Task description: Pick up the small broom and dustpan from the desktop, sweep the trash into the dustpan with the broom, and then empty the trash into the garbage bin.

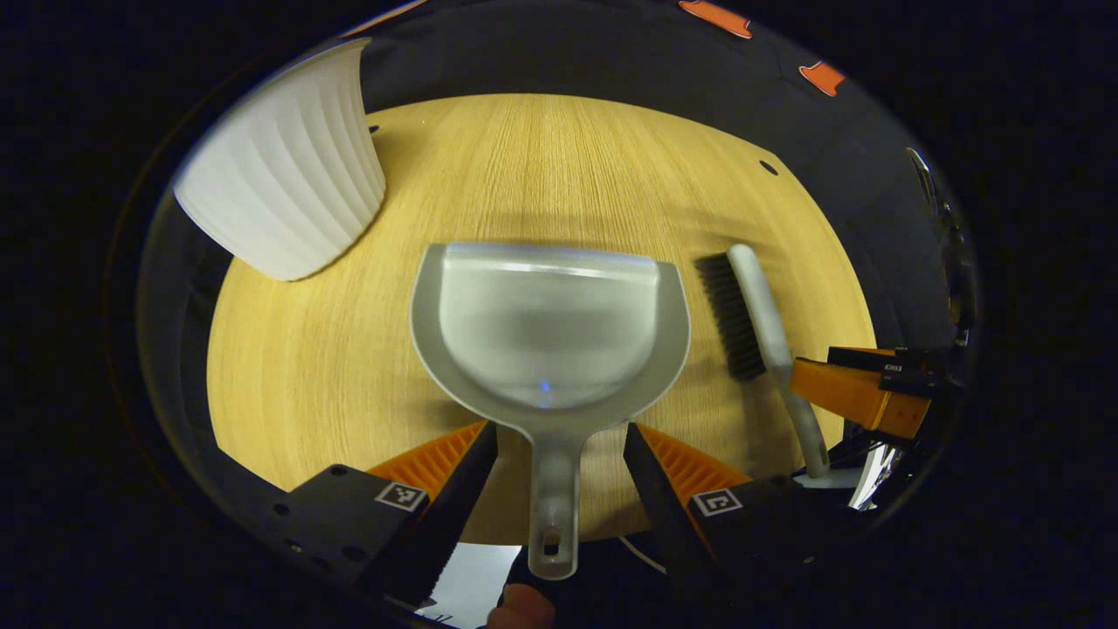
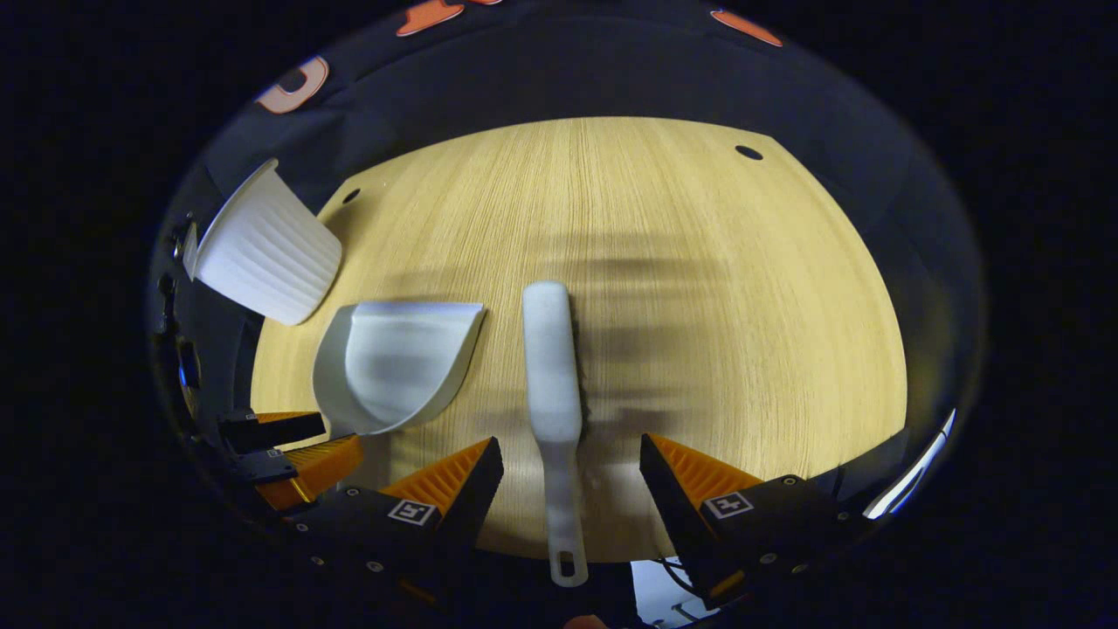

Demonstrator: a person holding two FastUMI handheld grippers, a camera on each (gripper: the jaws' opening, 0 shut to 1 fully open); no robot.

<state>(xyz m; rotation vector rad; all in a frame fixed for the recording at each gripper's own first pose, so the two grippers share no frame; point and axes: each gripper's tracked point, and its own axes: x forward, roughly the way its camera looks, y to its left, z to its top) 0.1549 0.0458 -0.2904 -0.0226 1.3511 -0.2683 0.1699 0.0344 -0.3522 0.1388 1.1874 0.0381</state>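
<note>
Left gripper (image 1: 559,450): fingers wide apart, one on each side of the dustpan (image 1: 550,328) handle, with clear gaps on both sides; no contact visible. The dustpan lies flat on the wooden desktop (image 1: 306,367), its scoop pointing away from the camera and its handle running back between the fingers, past the desk's near edge.

Right gripper (image 2: 570,459): fingers likewise spread, straddling the handle of the small broom (image 2: 553,367); neither finger touches it. The broom lies on the desktop (image 2: 742,332), its back facing up in the right gripper view, handle end with hanging hole nearest the camera.

In the left gripper view the broom (image 1: 755,319) lies just beside the dustpan on its right, dark bristles toward the pan, and the right gripper (image 1: 860,393) shows at its handle.

In the right gripper view the dustpan (image 2: 393,362) sits just left of the broom, the two apart.

White ribbed garbage bin (image 1: 284,166) stands at the desk's far left corner, well apart from the dustpan; also seen in the right gripper view (image 2: 262,253)
</note>
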